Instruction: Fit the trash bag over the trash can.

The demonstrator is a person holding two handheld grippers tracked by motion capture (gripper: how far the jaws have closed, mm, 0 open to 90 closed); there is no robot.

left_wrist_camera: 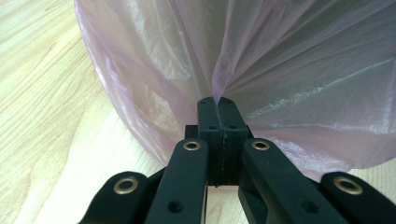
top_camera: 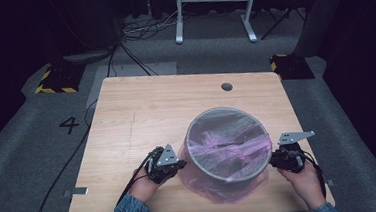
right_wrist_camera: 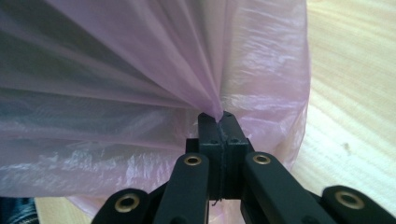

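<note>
Lighting: bright table (top_camera: 141, 109), dark room around it.
High view soft and slightly blurred; floor beyond the table falls to black, corners darkest. Gripper views sharper: pink bag (left_wrist_camera: 280, 70) glows translucent with white glare on its creases; black jaws near the lens look soft.

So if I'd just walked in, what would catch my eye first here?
Probably the pink plastic bag pulled over a round mesh bin at the near edge of the wooden table. A person grips it from both sides: the left hand-held gripper and the right hand-held gripper each pinch a gathered fold of the film.
</note>
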